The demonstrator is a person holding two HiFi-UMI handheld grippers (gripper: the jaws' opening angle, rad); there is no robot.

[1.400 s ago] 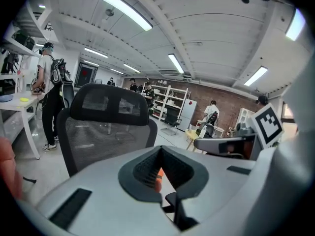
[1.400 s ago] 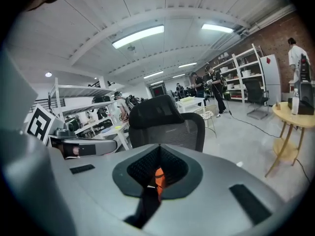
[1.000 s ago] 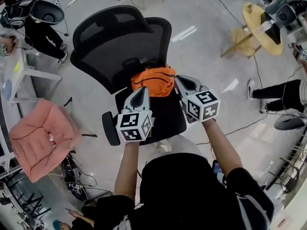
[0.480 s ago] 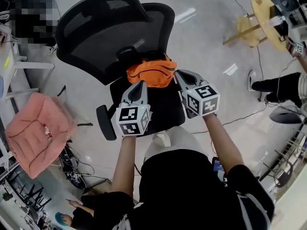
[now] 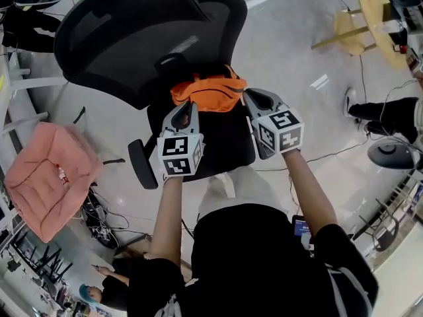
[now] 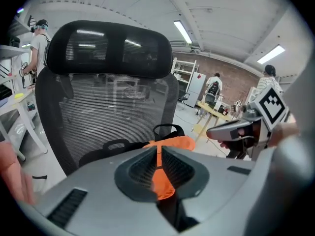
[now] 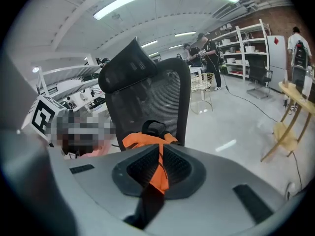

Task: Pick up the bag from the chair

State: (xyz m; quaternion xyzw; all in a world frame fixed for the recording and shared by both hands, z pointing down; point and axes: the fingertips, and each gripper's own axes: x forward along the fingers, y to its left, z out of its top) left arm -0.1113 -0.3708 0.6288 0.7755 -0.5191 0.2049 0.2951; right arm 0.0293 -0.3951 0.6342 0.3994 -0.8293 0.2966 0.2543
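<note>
An orange bag (image 5: 208,91) with black straps lies at the back of the seat of a black mesh office chair (image 5: 125,38). It shows as the orange bag (image 6: 179,142) in the left gripper view and the orange bag (image 7: 142,139) in the right gripper view. My left gripper (image 5: 188,106) hovers just short of the bag's near left side, jaws shut, holding nothing. My right gripper (image 5: 252,96) hangs by the bag's right end, also shut and empty. Orange cloth shows through the thin slit of the left gripper (image 6: 158,150) and of the right gripper (image 7: 160,150).
A pink cushioned seat (image 5: 46,177) stands at the left, with cables (image 5: 99,223) on the floor by it. A round wooden table (image 5: 380,12) is at the upper right. A person's legs (image 5: 390,114) and a round base (image 5: 393,154) are at the right.
Both grippers have come forward over the seat towards the bag, which now lies right at their tips. The jaws stayed shut.
</note>
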